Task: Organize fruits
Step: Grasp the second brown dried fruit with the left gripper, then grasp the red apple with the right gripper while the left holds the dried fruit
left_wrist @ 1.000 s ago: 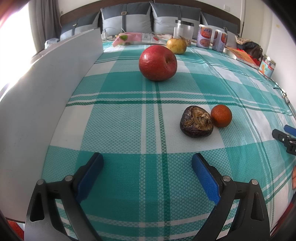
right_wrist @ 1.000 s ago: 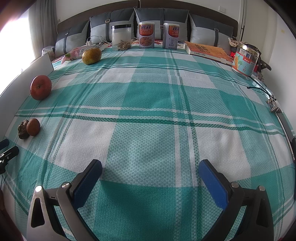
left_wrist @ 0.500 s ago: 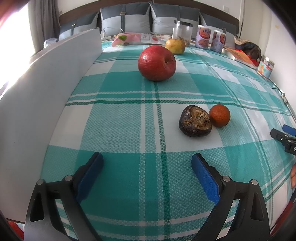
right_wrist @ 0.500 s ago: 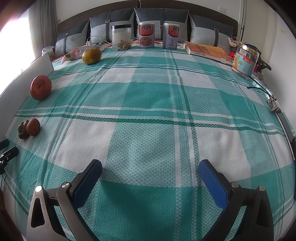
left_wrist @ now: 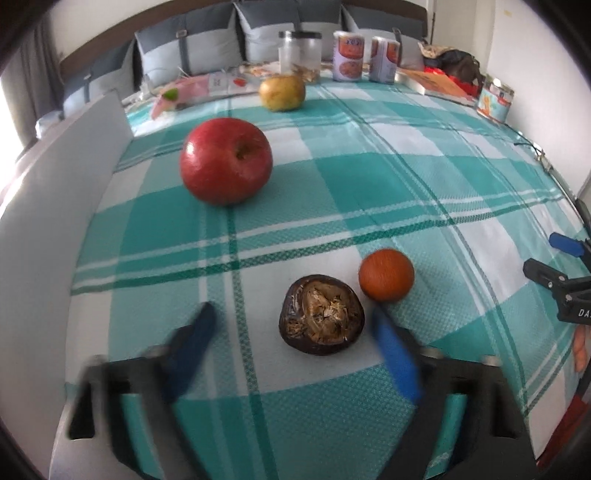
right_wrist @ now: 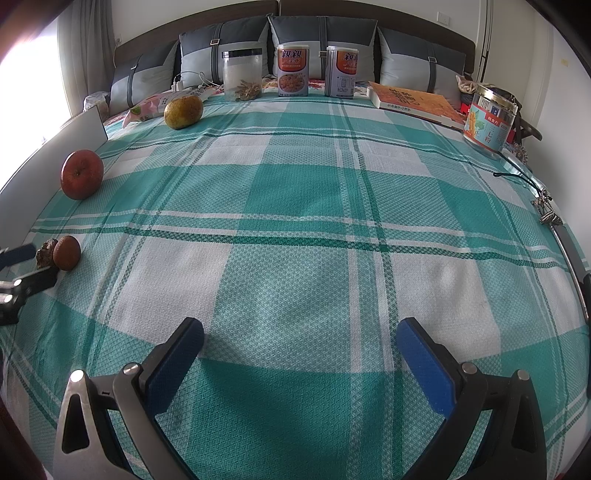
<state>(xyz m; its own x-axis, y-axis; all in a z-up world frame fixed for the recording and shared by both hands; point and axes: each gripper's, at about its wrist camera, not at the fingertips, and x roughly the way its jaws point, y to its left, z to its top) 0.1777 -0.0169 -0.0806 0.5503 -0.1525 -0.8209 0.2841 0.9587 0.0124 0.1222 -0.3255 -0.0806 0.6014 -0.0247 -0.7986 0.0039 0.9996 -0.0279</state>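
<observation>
Left hand-held gripper [left_wrist: 291, 325] jaws just been closing, half-open, dark shrivelled brown fruit [left_wrist: 322, 319] between them unpressed, small round orange [left_wrist: 386, 274] touching beyond, large red apple [left_wrist: 226, 165] farther near white board [left_wrist: 55, 206], right hand-held gripper [right_wrist: 301, 341] wide open, empty over bare checked bedspread [right_wrist: 303, 229].

Bright daylight pours in from the left window [right_wrist: 26, 74]; grey pillows [right_wrist: 321, 44] line the dark headboard [right_wrist: 424, 35], white walls [right_wrist: 546, 66] behind.
</observation>
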